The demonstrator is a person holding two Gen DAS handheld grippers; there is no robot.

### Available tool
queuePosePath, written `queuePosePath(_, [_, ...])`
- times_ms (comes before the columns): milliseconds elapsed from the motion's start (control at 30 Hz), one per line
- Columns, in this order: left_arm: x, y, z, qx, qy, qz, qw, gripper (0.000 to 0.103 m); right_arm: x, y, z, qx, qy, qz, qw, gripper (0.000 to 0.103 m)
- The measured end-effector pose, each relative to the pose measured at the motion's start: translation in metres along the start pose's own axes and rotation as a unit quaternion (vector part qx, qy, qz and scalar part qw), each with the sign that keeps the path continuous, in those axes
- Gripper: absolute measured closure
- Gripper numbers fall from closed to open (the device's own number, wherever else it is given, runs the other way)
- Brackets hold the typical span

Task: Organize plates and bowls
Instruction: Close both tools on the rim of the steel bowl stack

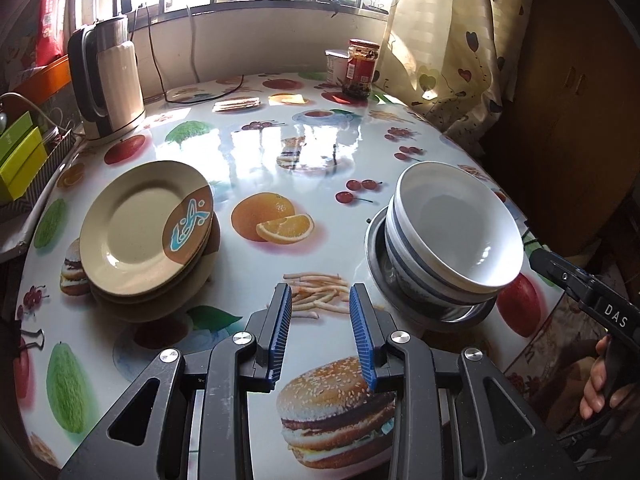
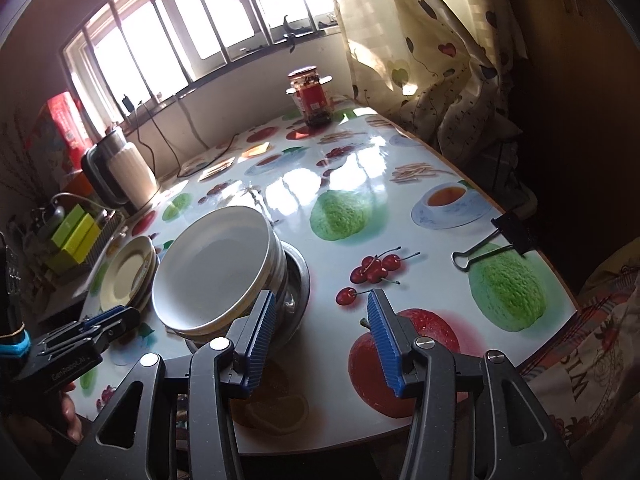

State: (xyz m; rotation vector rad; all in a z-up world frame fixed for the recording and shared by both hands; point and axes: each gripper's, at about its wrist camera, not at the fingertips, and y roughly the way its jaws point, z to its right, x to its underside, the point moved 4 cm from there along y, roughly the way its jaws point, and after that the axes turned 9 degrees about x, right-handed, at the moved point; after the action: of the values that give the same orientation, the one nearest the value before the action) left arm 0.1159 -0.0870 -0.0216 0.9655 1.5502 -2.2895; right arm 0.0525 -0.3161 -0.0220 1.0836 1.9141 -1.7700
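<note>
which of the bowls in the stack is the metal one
The bottom one: the metal bowl sits on the table under the white bowls, which are ceramic-looking with blue stripes. Its shiny grey rim sticks out around them.

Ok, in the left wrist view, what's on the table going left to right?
Kettle → plate stack → jar → bowl stack → right gripper at the far right edge.

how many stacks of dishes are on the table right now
2. A stack of beige plates sits on the table's left side; a stack of white bowls nested in a metal bowl sits right.
</note>
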Motion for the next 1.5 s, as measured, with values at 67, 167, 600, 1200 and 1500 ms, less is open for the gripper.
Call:
queuePosePath(67, [0.002,0.004,0.001,0.001,0.000,-0.003,1.0000,0.072,0.003,0.006,0.003,0.002,0.002,-0.006,1.000,0.055])
queuePosePath(167, [0.002,0.009,0.000,0.005,-0.003,-0.004,1.0000,0.072,0.006,0.012,0.003,-0.001,0.000,-0.011,1.000,0.055])
queuePosePath(600, [-0.007,0.028,-0.002,0.062,-0.034,-0.007,0.9975,0.072,0.007,0.037,0.004,-0.026,0.009,-0.027,0.999,0.052])
queuePosePath(1200, [-0.011,0.048,-0.013,0.144,-0.095,-0.021,0.9848,0.072,0.003,0.061,0.003,-0.048,0.009,-0.041,0.998,0.052])
queuePosePath(1500, [-0.009,0.057,-0.018,0.189,-0.135,-0.030,0.9722,0.072,0.004,0.076,0.017,-0.126,0.071,-0.068,0.987,0.055])
